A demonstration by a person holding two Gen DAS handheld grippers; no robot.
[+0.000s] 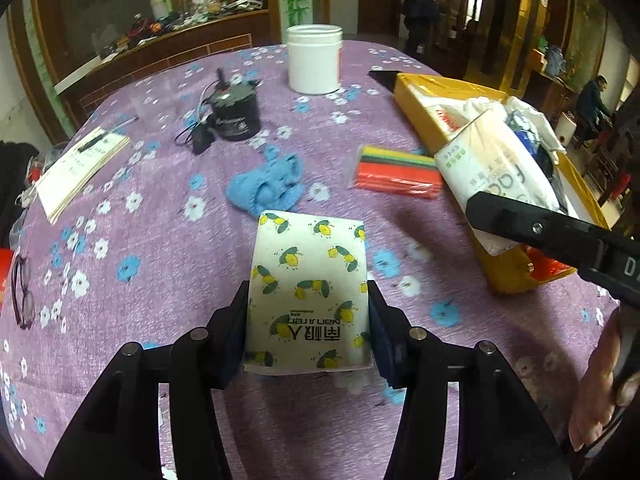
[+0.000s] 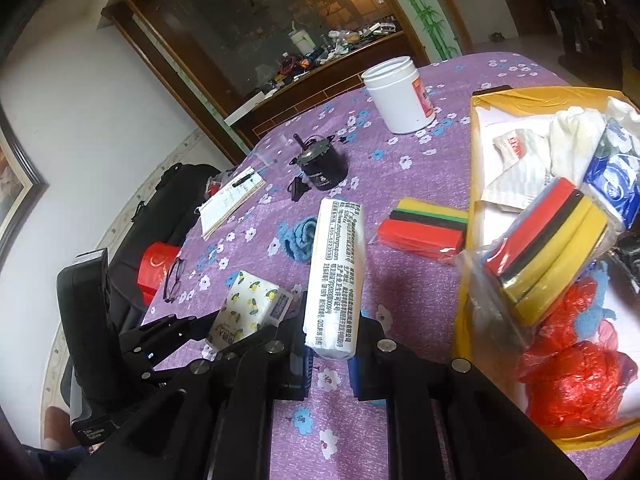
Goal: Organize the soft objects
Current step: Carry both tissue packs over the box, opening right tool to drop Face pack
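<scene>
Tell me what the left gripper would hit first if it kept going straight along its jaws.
The left gripper, shut on the lemon-print tissue pack, points at the crumpled blue cloth on the table. The pack's front edge would probably reach that cloth first, though depth is hard to judge in this view.

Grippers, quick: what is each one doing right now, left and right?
Left gripper: jaws closed on the lemon-print tissue pack.
Right gripper: jaws closed on the white tissue pack.
</scene>
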